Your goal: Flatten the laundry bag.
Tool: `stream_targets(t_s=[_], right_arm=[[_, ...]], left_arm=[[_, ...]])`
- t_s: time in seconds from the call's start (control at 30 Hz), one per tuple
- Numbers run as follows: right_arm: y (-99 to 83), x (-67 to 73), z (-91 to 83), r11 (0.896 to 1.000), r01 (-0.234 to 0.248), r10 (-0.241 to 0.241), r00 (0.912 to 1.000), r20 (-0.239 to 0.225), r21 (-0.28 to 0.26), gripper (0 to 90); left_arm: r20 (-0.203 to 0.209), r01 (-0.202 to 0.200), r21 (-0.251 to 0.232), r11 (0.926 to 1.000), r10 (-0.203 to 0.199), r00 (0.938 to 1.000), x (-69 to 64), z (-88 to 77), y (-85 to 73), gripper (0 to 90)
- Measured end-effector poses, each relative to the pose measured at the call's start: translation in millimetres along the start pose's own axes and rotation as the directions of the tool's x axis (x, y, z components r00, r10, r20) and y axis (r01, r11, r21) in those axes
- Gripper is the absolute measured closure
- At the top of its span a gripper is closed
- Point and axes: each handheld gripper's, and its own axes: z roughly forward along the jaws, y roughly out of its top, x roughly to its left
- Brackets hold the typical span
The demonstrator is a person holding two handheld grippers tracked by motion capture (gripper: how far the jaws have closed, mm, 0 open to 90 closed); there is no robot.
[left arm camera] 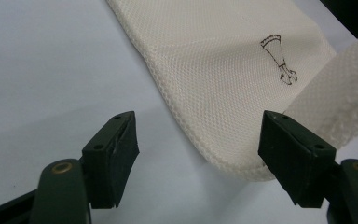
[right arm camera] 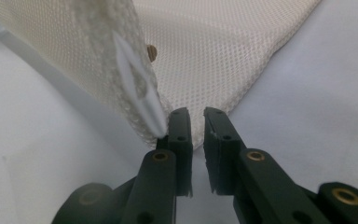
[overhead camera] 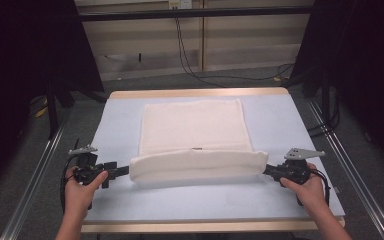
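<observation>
A pale grey table (overhead camera: 300, 200) is seen from above, with dark floor around it and a cable trailing across the floor beyond its far edge. A cream woven cloth (overhead camera: 195, 132) is spread flat on the middle of the table, and its near part is folded back over itself into a long, soft roll lying crosswise. A small dark printed mark (left arm camera: 279, 60) is seen on the cloth in the left gripper view.

Two hands are seen entering from the bottom edge. The left gripper (overhead camera: 122, 171) is held at the left end of the roll. Its jaws are spread wide apart, with the rounded cloth corner lying just ahead of them and nothing pressed between the pads.

The right gripper (overhead camera: 268, 170) is held at the right end of the roll. Its jaws are parted by a narrow gap, nothing is clamped between them, and a white tag (right arm camera: 140, 88) on the cloth edge is touched by the outside of one jaw.
</observation>
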Motion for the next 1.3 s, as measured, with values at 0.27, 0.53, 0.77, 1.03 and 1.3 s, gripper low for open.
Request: stream_targets(t_s=[0.27,0.53,0.77,1.03,1.3], right_arm=[[-0.8,-1.6,-1.4,1.000,-0.009,0.008,0.9996,0.028,0.010,73.8],[1.4,-2.1,-1.0,1.000,-0.021,0.022,0.9970,0.075,-0.005,63.4],[6.5,5.7,9.9,1.000,-0.022,0.021,0.9968,0.077,0.005,61.4],[7.4,14.1,23.5,0.997,-0.025,0.016,0.9933,0.114,0.078,66.7],[8.0,18.7,26.4,0.994,-0.010,-0.005,0.9914,0.131,0.113,79.4]], left_arm=[[-0.020,0.001,0.022,0.9998,-0.001,0.9998,-1.3,8.5,-2.7,27.2],[-0.028,-0.043,0.092,0.9948,0.045,0.9986,-10.0,27.5,-3.8,27.7],[-0.064,-0.056,0.149,0.9873,0.066,0.9957,-18.5,44.8,-5.2,35.6],[-0.091,-0.106,0.153,0.9826,0.120,0.9886,-30.9,51.7,-6.7,46.2],[-0.118,-0.139,0.185,0.9728,0.163,0.9796,-34.2,53.4,-5.6,67.1]])
